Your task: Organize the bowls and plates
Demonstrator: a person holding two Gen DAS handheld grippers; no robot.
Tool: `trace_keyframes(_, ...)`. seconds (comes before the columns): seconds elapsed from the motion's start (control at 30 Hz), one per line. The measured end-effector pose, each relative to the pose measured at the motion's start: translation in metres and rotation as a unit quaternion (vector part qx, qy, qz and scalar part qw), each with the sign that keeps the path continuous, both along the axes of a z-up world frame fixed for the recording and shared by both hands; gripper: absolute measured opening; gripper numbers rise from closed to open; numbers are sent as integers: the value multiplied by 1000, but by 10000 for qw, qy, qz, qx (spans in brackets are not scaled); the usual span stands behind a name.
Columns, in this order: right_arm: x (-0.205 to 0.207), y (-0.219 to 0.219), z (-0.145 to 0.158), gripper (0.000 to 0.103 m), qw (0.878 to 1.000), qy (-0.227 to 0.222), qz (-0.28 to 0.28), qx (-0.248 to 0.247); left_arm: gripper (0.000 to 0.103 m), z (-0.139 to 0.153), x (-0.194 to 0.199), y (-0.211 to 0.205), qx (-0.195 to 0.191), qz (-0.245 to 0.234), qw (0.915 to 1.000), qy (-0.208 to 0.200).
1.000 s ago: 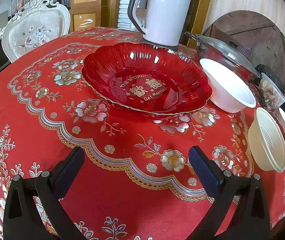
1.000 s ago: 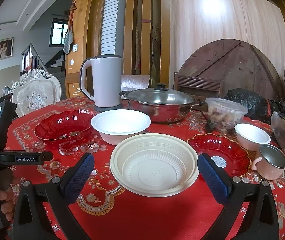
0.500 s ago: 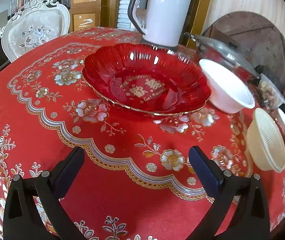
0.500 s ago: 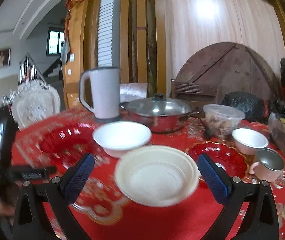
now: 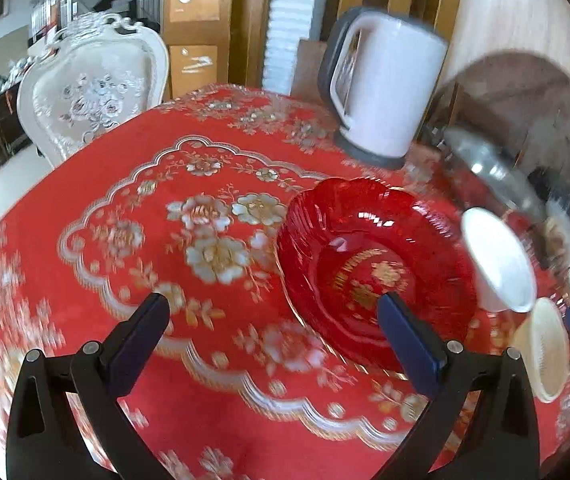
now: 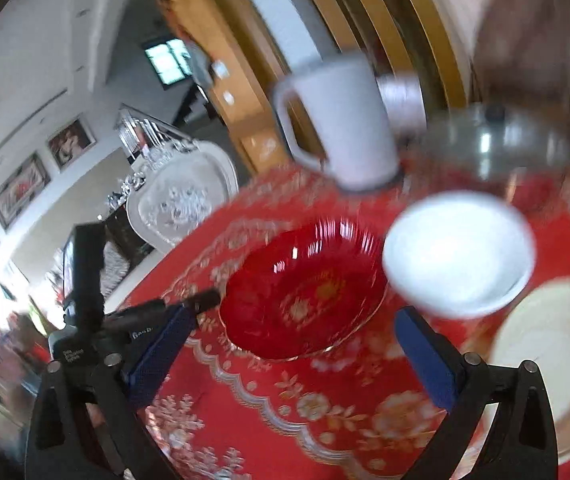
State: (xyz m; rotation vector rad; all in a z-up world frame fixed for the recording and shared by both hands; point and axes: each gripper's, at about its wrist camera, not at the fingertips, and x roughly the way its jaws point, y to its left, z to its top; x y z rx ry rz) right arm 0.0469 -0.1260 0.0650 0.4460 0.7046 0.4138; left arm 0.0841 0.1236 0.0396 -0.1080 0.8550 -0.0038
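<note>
The red glass plate (image 5: 373, 268), scalloped at the rim, ribbed on its walls and printed with gold lettering in the well, lies flat on the surface (image 5: 213, 152) under an embroidered red floral cloth. A smooth white bowl (image 5: 499, 258) sits just beside its right edge, and a cream ribbed plastic bowl (image 5: 543, 354) lies nearer the surface's rim. Behind stand a white electric kettle (image 5: 385, 88) and a blurred steel lidded pot (image 5: 489, 168). The left tool (image 5: 273, 316) hangs empty with its jaws spread wide, its right pad over the plate's near rim; open cloth lies to the plate's left. The right tool (image 6: 297, 328) is likewise spread and empty, above the plate.
</note>
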Motion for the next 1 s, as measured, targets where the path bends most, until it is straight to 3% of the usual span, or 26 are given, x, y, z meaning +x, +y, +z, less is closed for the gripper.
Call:
trace_keyframes(0.1, 14, -7, -19, 93, 9986, 335, -229, 335, 103, -14, 18, -4, -11, -187, 9995, 269)
trace_keyframes(0.13, 17, -9, -23, 87, 9980, 396, -266, 414, 103, -18, 21, -5, 2, -220, 9991, 352)
trace_keyframes(0.37, 34, -6, -41, 71, 9981, 471, -369, 178, 103, -31, 33, -15, 311, -72, 9990, 299)
trace_keyframes(0.43, 33, -5, -41, 52, 9980, 424, -464, -45, 102, -32, 36, -16, 340, -20, 9990, 296)
trace_keyframes(0.47, 33, -4, -40, 49, 9976, 424, -540, -120, 101, -32, 37, -17, 386, -7, 9988, 292)
trace_keyframes(0.57, 36, -4, -51, 39, 9967, 470, -613, -238, 91, -35, 39, -19, 570, 42, 9980, 266)
trace_keyframes(0.67, 40, -7, -60, 30, 9966, 590, -553, -143, 72, -44, 44, -16, 615, 109, 9972, 408)
trace_keyframes(0.73, 42, -10, -66, 25, 9966, 648, -500, -96, 49, -48, 45, -16, 652, 137, 9967, 473)
trace_keyframes(0.93, 43, -8, -62, 21, 9970, 524, -529, -198, 27, -46, 39, -21, 575, 95, 9976, 363)
trace_keyframes(1.0, 43, -10, -63, 20, 9971, 509, -541, -139, 25, -47, 38, -23, 577, 107, 9977, 334)
